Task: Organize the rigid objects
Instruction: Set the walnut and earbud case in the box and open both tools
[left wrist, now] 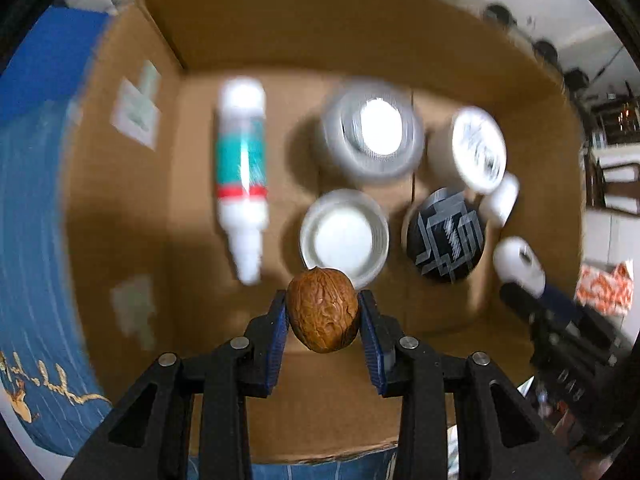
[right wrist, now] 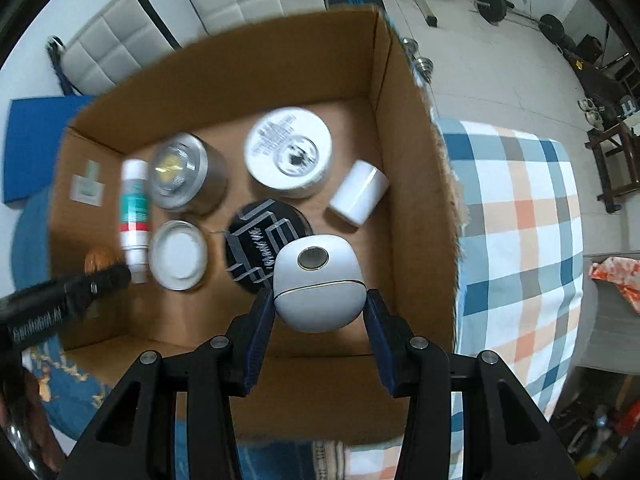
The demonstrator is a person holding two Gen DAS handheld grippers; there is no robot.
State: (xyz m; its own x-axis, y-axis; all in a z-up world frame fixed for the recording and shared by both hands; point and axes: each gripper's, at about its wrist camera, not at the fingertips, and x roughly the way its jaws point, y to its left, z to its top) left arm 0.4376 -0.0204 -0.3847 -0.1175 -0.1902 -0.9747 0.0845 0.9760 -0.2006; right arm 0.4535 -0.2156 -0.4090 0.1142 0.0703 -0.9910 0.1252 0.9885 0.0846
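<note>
Left gripper (left wrist: 323, 312) clamps a walnut (left wrist: 322, 309) above the near edge of the cardboard box (left wrist: 280, 24). Right gripper (right wrist: 319, 300) clamps a white rounded case (right wrist: 318, 288) over the box's near-right area. Both items judged not yet placed. Already on the box floor: tube (right wrist: 134, 216), jars, a black lid (right wrist: 266, 246). Motion blur hides the labels; the table outside the box is mostly cut off.

Left gripper (left wrist: 322, 312): jaws clamped on walnut (left wrist: 322, 309), above cardboard box (left wrist: 280, 28). Right gripper (right wrist: 319, 302): jaws clamped on white case (right wrist: 318, 286), above same box.
</note>
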